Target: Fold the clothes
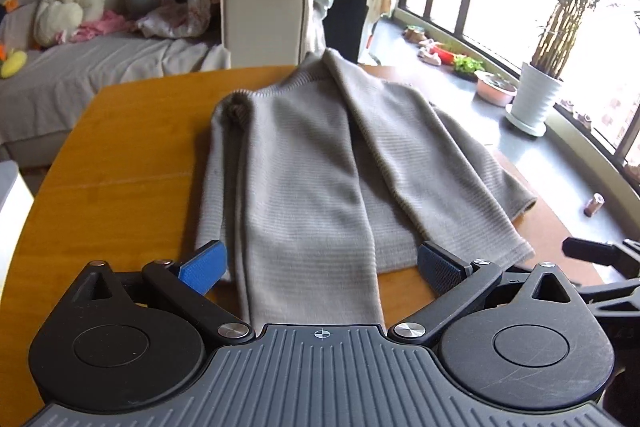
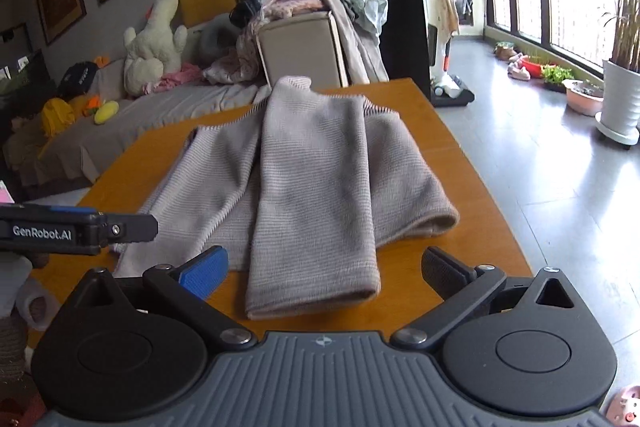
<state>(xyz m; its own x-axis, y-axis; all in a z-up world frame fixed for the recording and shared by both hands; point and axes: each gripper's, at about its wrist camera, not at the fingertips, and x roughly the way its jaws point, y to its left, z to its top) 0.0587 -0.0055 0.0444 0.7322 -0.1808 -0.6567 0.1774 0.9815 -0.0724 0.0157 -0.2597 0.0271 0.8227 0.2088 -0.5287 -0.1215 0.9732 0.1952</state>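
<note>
Both grippers are hovering at the near edge of the wooden table (image 1: 120, 155). The left gripper (image 1: 320, 267) is spreading its fingers wide over a folded-in sleeve, holding nothing. The right gripper (image 2: 322, 269) is gaping too, its fingers flanking the cuff. The grey knit sweater (image 1: 320, 155) is lying flat mid-table, sleeves folded inward. Beyond, a laundry basket (image 2: 300, 55) is overflowing with clothes beside the sofa (image 1: 100, 67).

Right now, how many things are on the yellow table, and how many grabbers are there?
Grey sweater: 1
Grabbers: 2, left gripper and right gripper, both open
Table: 1
Total: 4
</note>
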